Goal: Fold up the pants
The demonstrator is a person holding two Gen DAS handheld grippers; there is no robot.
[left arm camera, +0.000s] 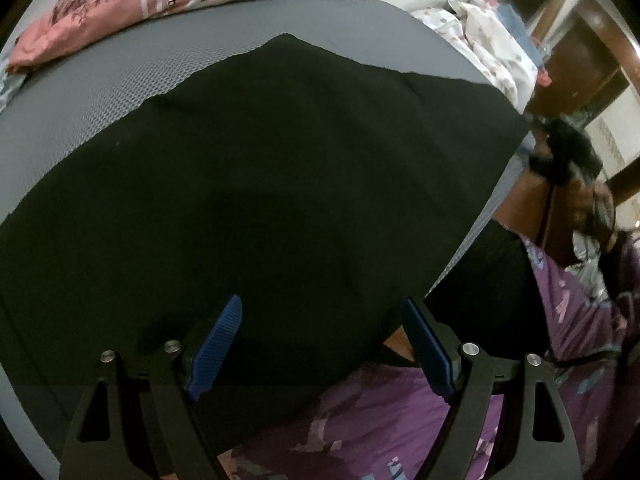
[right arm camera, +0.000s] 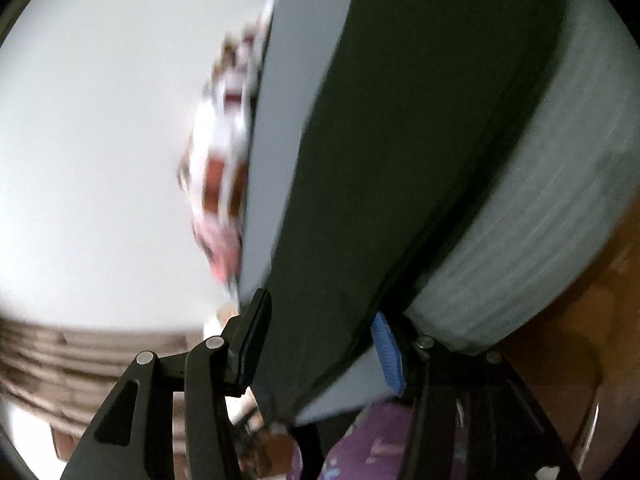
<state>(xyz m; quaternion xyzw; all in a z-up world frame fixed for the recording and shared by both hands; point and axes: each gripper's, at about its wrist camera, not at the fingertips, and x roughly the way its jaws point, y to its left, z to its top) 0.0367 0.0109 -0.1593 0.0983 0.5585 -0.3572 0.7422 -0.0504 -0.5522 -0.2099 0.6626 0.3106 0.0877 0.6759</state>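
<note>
Item: black pants (left arm camera: 280, 184), spread flat on grey mattress (left arm camera: 100, 92), apparently partly folded; further folds remained. Left gripper (left arm camera: 320, 344) hovered released above them. Right gripper (right arm camera: 320, 348) stood part-open, gripping nothing.

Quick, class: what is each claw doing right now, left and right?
Left claw: open, holding nothing, above the black pants.
Right claw: open, the pants edge between its fingers but not pinched.

Grey mattress (left arm camera: 100, 92), black pants (left arm camera: 280, 180), pink pillow (left arm camera: 100, 4)
</note>
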